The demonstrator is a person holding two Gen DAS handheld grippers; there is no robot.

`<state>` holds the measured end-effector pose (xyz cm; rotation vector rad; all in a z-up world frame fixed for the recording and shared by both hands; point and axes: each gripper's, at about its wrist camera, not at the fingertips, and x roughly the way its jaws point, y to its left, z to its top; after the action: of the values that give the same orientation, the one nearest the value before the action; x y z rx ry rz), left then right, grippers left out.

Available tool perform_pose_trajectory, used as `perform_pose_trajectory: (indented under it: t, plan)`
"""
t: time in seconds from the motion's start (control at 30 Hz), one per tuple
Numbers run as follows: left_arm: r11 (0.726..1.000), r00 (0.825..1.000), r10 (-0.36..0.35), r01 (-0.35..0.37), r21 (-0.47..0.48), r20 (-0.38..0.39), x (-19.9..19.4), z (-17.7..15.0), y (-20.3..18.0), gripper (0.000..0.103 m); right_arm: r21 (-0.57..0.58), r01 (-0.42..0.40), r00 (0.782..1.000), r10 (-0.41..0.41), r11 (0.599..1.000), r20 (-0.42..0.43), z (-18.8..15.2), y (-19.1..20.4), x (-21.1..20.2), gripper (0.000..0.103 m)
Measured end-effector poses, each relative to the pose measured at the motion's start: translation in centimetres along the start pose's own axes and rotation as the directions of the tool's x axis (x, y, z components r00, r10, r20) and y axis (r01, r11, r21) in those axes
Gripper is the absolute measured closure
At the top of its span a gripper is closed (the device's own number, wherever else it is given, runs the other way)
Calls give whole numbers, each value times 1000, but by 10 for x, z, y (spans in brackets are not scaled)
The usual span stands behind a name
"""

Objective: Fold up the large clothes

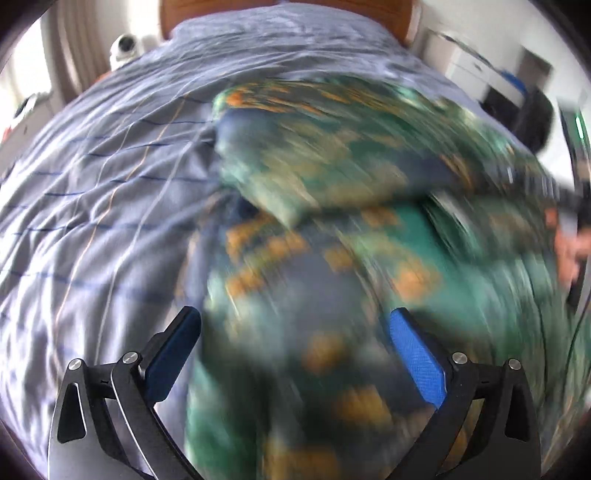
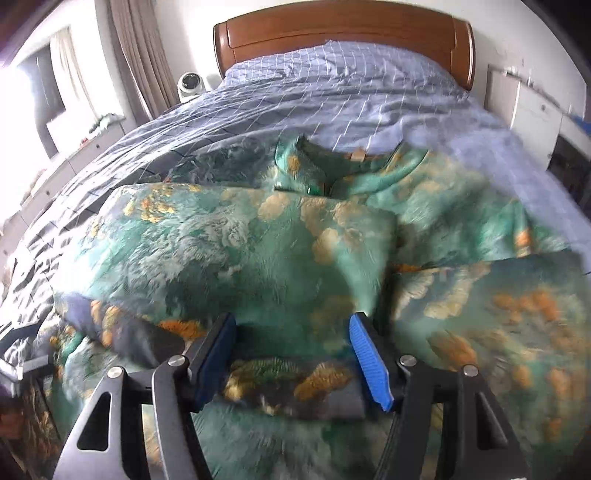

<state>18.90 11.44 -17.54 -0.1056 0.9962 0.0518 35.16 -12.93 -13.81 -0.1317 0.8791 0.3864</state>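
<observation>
While the left wrist view is smeared by blur, it shows the left gripper [image 1: 295, 354] with its jaws wide apart and nothing pinched, hanging over the green and orange garment [image 1: 332, 206] spread on the striped bedspread [image 1: 110, 184]. One sleeve seems to lie folded across the body, though the blur makes that hard to confirm. A hand [image 1: 570, 251] shows at the right edge.

In the right wrist view, the right gripper [image 2: 291, 354] stands with jaws parted around a dark folded edge of the garment [image 2: 258, 240]; whether its pads press the cloth I cannot tell. The collar [image 2: 332, 158] points toward the wooden headboard [image 2: 343, 29], and both sleeves look folded inward. The sleeve step seems finished; next likely comes taking the near hem and carrying it toward the collar, which calls for a firm pinch on thick, fleecy cloth.
</observation>
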Motion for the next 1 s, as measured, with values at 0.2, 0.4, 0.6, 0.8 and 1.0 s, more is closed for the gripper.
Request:
perform_pose_trajectory:
  t: [0.2,0.4,0.6,0.8,1.0]
  plan:
    - [984,998,28,-38,172,58,-39,-43,-31,1,-101,-52,998,54,994,22,-40,23,-81,36]
    - [980,998,-23,13,197,50,-58,-73,-51,1,-91,-27,1000,26,995,-18,-137,25,-138,36]
    - [984,997,-32,18,177,75,-83,-85,-61,1,119,55,998,-57,991,14,-204,4,-169,36]
    - [994,990,-72,61,95,119,-112,-79,-58,1,131,81,996,-86,988,28,-209,3,-174,36]
    - [995,978,-85,74,60,192,-144,-72,-55,1,130,64,995,-73,990,67,-201,11,-181,35]
